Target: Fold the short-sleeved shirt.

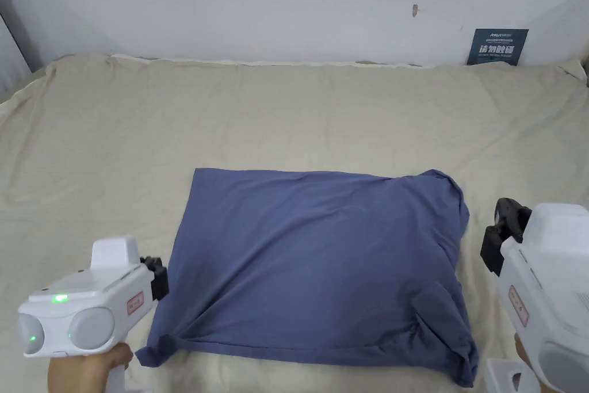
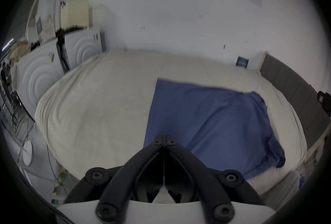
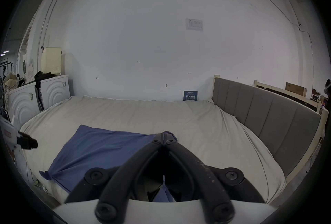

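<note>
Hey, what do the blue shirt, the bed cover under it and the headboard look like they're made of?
Blue shirt: thin, matte knit, probably cotton jersey; it drapes in soft creases.
Bed cover: beige woven cloth, likely cotton or linen, matte and finely wrinkled.
Headboard: grey padded panels, fabric or faux leather, on a pale wooden frame.

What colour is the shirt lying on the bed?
The shirt is plain blue with no pattern; it shows best in the head view.

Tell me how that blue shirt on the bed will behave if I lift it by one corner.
The blue shirt is probably floppy: it lies flat with soft creases, so it would drape and unfold. It looks thin, so likely light. On the wrinkled bed sheet it may drag rather than slide.
</note>
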